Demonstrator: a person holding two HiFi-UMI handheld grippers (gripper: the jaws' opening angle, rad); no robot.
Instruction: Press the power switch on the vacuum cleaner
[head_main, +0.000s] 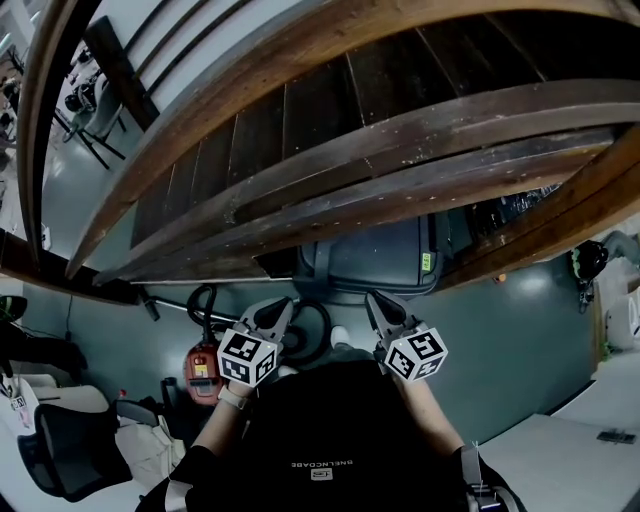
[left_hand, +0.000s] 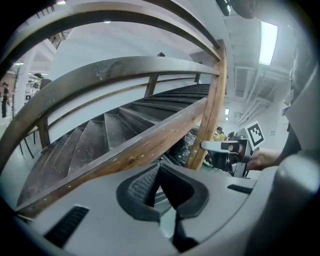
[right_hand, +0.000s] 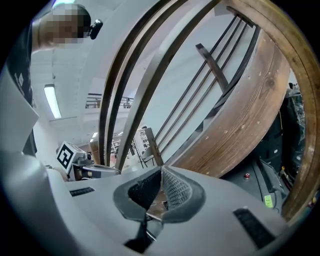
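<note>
My left gripper (head_main: 272, 318) and right gripper (head_main: 382, 312) both have their jaws closed tip to tip on nothing, aimed at the wooden staircase (head_main: 330, 90). The red vacuum cleaner (head_main: 203, 370) sits on the floor (head_main: 110, 340), below-left of my left gripper, which I judge the nearer.

White print on black shirt (head_main: 322, 432), upside down, perhaps a brand, illegible, vacuum cleaner (head_main: 203, 376) label unreadable
</note>
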